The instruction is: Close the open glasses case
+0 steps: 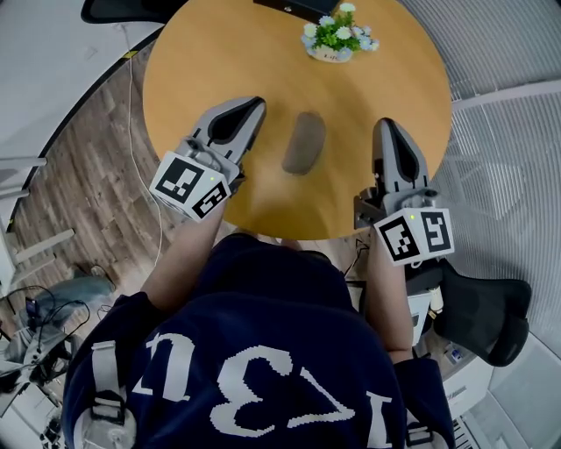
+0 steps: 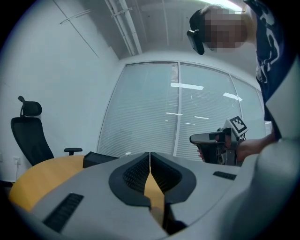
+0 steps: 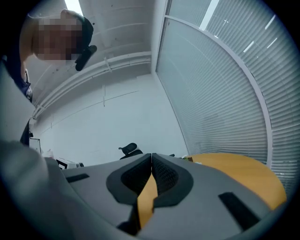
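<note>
A grey oblong glasses case (image 1: 304, 143) lies on the round wooden table (image 1: 219, 53), between my two grippers; from above its lid looks down. My left gripper (image 1: 257, 105) hovers to the left of the case, apart from it, its jaws shut on nothing (image 2: 150, 155). To the right of the case, my right gripper (image 1: 386, 124) is also shut and empty (image 3: 151, 157). The case does not show in either gripper view. The left gripper view shows the right gripper (image 2: 219, 144) across the table.
A small pot of flowers (image 1: 337, 39) stands at the table's far side, beside a black flat object (image 1: 298, 7) (image 2: 101, 159). A black office chair (image 1: 491, 316) is at my right, another chair (image 2: 30, 136) stands beyond the table. A white cable (image 1: 131, 105) runs along the floor at left.
</note>
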The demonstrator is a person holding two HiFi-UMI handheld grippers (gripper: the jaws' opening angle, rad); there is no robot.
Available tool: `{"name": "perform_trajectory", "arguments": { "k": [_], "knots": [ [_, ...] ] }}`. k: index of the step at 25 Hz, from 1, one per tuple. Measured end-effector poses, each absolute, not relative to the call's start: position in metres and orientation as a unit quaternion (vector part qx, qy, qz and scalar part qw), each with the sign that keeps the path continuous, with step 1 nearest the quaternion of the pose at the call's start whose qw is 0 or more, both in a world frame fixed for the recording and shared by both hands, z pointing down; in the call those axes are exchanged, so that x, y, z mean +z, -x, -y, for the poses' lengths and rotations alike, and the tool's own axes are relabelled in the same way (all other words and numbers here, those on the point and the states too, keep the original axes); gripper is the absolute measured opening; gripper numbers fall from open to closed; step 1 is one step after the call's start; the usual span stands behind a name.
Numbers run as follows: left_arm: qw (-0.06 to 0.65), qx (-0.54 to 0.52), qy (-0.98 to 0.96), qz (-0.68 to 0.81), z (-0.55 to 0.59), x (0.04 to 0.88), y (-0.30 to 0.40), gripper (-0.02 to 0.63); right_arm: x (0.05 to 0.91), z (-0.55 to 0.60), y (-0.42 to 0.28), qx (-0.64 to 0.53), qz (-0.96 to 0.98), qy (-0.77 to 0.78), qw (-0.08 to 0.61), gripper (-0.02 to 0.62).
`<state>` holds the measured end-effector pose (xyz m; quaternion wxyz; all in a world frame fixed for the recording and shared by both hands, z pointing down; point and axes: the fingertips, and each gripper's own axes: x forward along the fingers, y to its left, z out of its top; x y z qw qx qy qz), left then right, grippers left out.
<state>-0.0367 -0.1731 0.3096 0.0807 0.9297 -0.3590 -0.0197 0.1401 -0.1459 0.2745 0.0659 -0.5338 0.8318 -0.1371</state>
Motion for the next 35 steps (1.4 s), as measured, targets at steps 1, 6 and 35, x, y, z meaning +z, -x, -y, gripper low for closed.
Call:
{"name": "perform_trajectory", "arguments": {
  "k": [1,6,35],
  "knots": [
    [0.082,-0.019,-0.930,0.358,0.174,0.313,0.037,0.017,0.275,0.148,-0.138,-0.136,-0.833,0.532,0.066,0.026],
    [0.101,-0.001,-0.936,0.337,0.179,0.338,0.031,0.017,0.291,0.159,-0.135,-0.156,-0.831,0.531,0.054,0.025],
    [0.364,0.124,-0.904,0.186,0.121,0.546,-0.035,0.170,0.568,0.110,-0.079,-0.579,-0.708,0.405,0.006,0.267]
  ]
}}
